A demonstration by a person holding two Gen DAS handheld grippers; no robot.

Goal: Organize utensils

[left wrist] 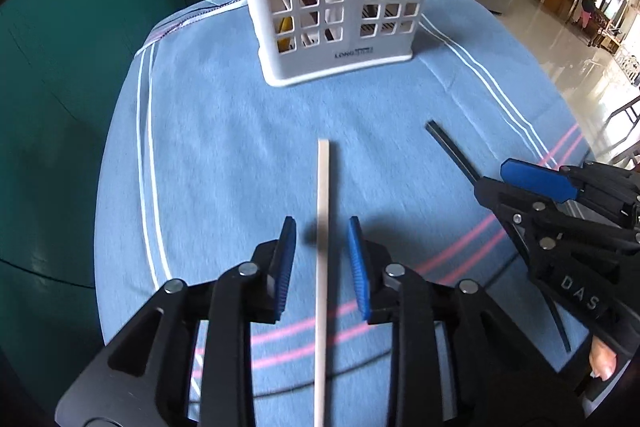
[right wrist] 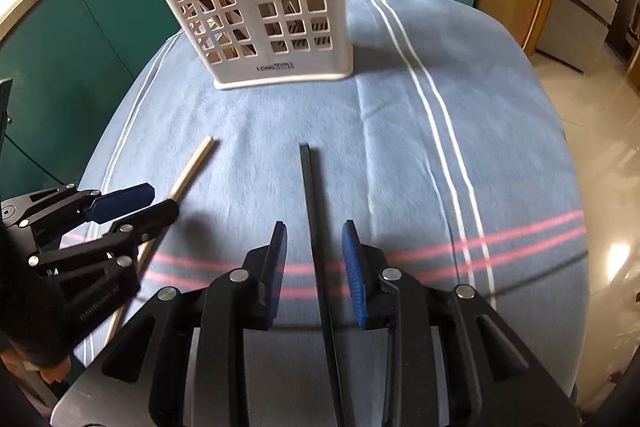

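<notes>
pale chopstick point(left wrist: 323, 227) and black chopstick point(right wrist: 316, 227) point toward the utensil basket point(left wrist: 340, 7); left gripper point(left wrist: 322, 263) and right gripper point(right wrist: 314, 267) both straddle them, jaws apart.

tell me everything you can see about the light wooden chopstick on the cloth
The light wooden chopstick is a thin, straight, pale stick with a squared end, seemingly unfinished wood. It lies flat on the blue striped cloth, squared end pointing toward the white basket. The left gripper straddles it, open, pads clear of it. Its near end is hidden.
</notes>
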